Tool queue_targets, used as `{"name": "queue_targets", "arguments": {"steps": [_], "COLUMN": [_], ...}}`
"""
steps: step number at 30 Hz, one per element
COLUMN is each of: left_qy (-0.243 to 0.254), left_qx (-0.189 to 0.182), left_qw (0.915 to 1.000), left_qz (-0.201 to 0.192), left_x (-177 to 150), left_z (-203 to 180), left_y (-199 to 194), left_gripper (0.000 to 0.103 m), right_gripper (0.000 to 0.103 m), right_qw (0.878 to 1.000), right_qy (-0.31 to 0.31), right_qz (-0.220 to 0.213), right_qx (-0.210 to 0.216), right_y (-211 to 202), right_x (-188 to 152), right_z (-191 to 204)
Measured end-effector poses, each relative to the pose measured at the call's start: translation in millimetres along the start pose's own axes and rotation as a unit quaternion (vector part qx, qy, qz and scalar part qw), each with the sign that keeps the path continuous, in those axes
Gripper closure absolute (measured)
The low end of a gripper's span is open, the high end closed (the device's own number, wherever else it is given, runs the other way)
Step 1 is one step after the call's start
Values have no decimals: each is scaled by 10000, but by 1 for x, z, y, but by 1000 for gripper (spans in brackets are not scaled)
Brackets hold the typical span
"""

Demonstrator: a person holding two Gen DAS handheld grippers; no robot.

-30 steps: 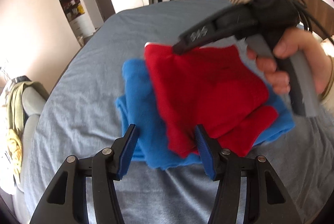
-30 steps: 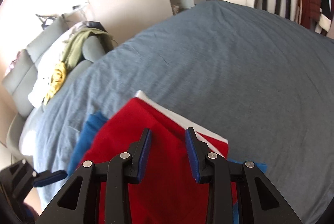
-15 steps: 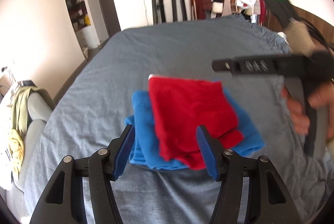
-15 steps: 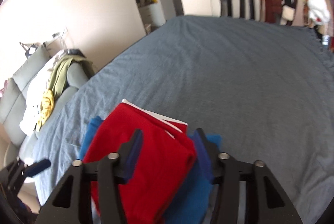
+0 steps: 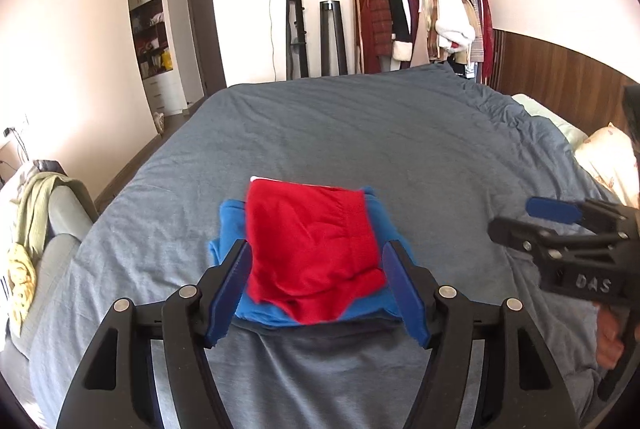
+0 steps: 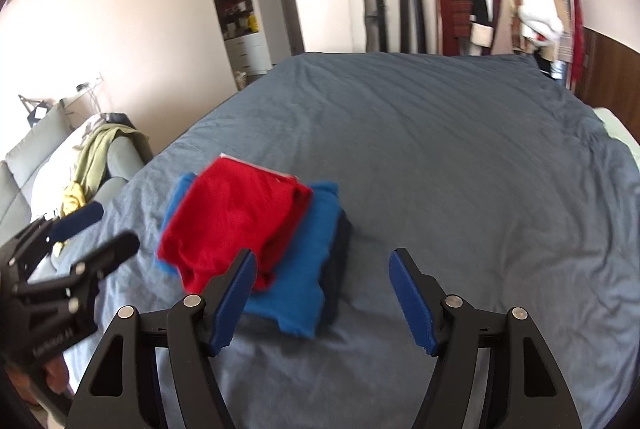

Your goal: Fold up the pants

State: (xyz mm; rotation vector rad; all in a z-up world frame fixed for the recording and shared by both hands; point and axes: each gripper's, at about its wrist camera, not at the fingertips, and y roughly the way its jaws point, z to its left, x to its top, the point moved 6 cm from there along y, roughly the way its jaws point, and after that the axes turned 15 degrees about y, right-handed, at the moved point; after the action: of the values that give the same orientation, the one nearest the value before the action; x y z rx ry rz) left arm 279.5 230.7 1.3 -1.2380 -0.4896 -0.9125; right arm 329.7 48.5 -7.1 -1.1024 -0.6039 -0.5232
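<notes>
We see a big bed [image 5: 360, 133] with a gray-blue cover. On it sits a small pile of folded clothes. The red pants [image 5: 312, 249] are on top, folded into a neat block. Under them lies a blue folded piece [image 5: 230, 225], and under that we see a dark layer [image 6: 340, 249], but the view is a bit blurry there, so we cannot tell what it is.

Our left gripper [image 5: 316, 289] hangs just in front of the pile. Its two blue fingers [image 5: 228, 289] are spread wide, one on each side of the pile, and they grip nothing. From the other camera it shows at the left edge, also apart from the clothes.

Our right gripper [image 6: 322, 299] is spread wide too and has nothing in it. It hangs above the cover, near the right front corner of the pile. From the left camera it shows far to the right, well apart from the pile.

Behind the bed stands a clothes rack [image 5: 420, 17] full of coats. A sofa [image 6: 24, 165] with a green cloth on it is at the left.
</notes>
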Motion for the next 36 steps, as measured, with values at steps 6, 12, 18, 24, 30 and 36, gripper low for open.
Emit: {"name": "queue_targets", "arguments": {"steps": [6,12,18,24,30,36], "left_qy": [39,-12,-132,-193,-111,2], "left_qx": [45,192,274,287,298,292], "left_qw": [9999,9992,9982,9978,9972,9951], "left_qz": [-144,-364,-512,-572,-670,-942], "left_x": [-12,-33,-62,-79,-87,-91], "left_z": [-29,-56,-85,-106,-118,-132], "left_y": [-10,-17,-33,-70,-109,-144], "left_gripper": [34,30,29,28,26,23], "right_gripper": [31,31,31,31,31,31], "right_qw": [9997,9986,9964,9939,9913,9879], "right_qy": [211,230,197,192,263,259], "right_qz": [-144,-456,-784,-1048,-1280,-1524], "right_qx": [-2,123,242,268,184,140], "right_y": [-24,-32,-45,-76,-122,-157], "right_x": [-29,-57,-85,-115,-135,-149], "right_z": [-23,-48,-68,-78,-80,-80]}}
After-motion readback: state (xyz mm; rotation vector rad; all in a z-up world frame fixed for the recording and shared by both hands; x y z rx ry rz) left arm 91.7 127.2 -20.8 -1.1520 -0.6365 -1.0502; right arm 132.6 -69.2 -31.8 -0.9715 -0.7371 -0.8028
